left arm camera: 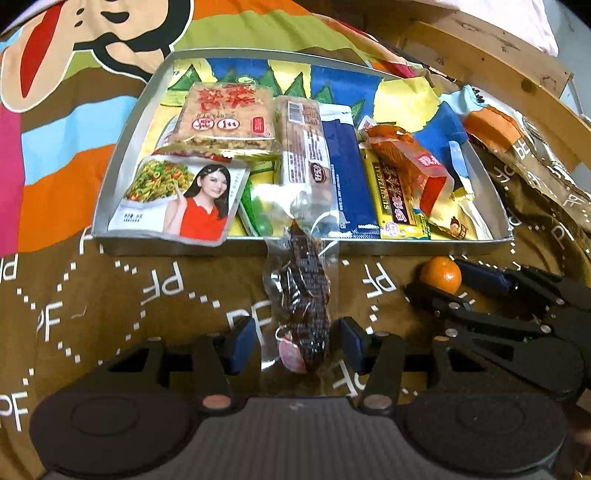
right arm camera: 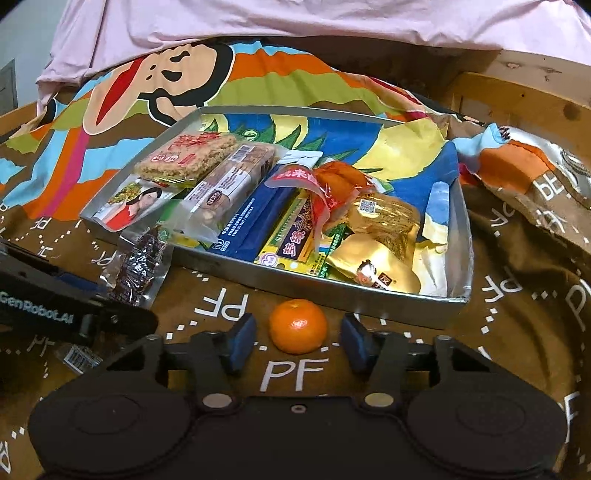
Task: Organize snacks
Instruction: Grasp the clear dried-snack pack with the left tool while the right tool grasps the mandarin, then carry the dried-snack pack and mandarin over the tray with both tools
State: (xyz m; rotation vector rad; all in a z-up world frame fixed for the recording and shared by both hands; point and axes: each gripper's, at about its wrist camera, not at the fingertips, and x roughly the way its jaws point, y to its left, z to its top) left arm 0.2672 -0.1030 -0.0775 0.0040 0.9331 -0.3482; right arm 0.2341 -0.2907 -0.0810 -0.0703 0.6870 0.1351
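A shallow metal tray (left arm camera: 114, 162) on the patterned bedcover holds several snack packets, among them a noodle pouch (left arm camera: 177, 199) and a blue packet (left arm camera: 347, 173). My left gripper (left arm camera: 297, 343) is shut on a clear packet of dark snack (left arm camera: 306, 291), whose far end reaches the tray's near rim. A small mandarin (right arm camera: 297, 325) lies on the cover just in front of the tray (right arm camera: 332, 291). My right gripper (right arm camera: 298, 343) straddles it, open, with a gap on each side between pad and fruit. The same packet (right arm camera: 136, 266) shows at the left of the right wrist view.
A crumpled foil bag (right arm camera: 535, 184) lies right of the tray. A wooden bed frame (right arm camera: 517, 96) runs behind, with pink bedding (right arm camera: 295, 22) at the back. The two grippers are close together in front of the tray's near rim.
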